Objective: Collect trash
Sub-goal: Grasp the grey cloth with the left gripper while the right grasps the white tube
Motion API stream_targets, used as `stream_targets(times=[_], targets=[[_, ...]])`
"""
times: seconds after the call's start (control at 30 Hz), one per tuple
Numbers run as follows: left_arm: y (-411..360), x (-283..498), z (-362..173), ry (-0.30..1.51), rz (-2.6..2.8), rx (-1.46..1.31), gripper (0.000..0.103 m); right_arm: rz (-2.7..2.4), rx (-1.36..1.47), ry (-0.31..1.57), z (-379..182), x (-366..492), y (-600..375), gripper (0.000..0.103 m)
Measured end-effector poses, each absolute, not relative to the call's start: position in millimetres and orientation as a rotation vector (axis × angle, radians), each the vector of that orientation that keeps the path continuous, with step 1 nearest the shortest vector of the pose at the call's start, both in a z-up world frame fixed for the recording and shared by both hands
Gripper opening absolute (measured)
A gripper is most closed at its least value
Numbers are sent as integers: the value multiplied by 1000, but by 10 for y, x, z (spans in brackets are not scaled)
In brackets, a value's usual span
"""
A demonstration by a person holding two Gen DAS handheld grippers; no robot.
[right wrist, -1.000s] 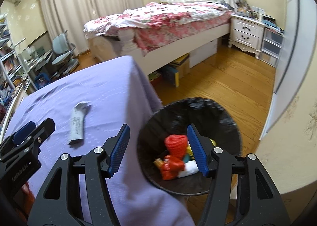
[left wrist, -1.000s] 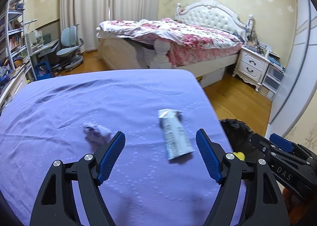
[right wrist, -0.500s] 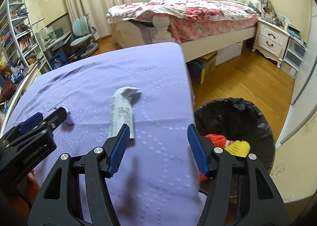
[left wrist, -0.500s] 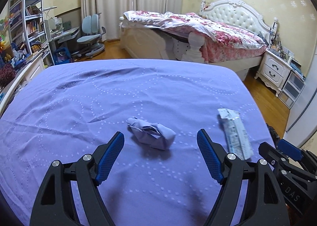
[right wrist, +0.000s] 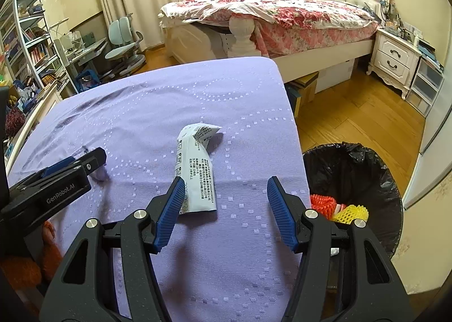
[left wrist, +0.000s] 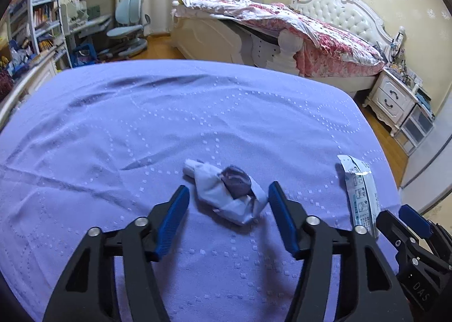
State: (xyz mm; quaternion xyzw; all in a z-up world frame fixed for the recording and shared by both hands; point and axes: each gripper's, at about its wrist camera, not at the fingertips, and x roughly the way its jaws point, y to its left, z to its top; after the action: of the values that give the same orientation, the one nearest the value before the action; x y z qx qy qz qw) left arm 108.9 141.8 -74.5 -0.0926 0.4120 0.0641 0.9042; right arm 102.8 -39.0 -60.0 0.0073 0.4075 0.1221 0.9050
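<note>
**Both grippers swing back from the bin to the last two scraps**

Nearest, the left gripper [left wrist: 228,194] now straddles the crumpled tissue wad [left wrist: 226,194]; a second ago it framed the flat wrapper instead. Its jaws are closing, the wad between them, pads not yet touching it — a pickup is about to land. The right gripper [right wrist: 223,197], which hung over the trash bin a second ago, has come back over the purple tabletop [right wrist: 141,112]. Its jaws stand at a middling gap, empty, with the printed wrapper [right wrist: 196,172] lying just ahead, its near corner behind the left blade. So each hand has lined up on its own piece. Further right, beside the tabletop's edge, the black-lined trash bin [right wrist: 353,169] already holds red and yellow foam netting. Beyond are the wooden floor and the bed [right wrist: 282,11].
</note>
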Motion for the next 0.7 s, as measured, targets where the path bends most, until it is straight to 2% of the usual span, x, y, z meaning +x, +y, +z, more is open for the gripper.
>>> stream_targets(times=[0.7], targets=[[1541, 824, -694, 839, 95, -175, 51, 277, -9, 847, -641, 1066, -288, 59]])
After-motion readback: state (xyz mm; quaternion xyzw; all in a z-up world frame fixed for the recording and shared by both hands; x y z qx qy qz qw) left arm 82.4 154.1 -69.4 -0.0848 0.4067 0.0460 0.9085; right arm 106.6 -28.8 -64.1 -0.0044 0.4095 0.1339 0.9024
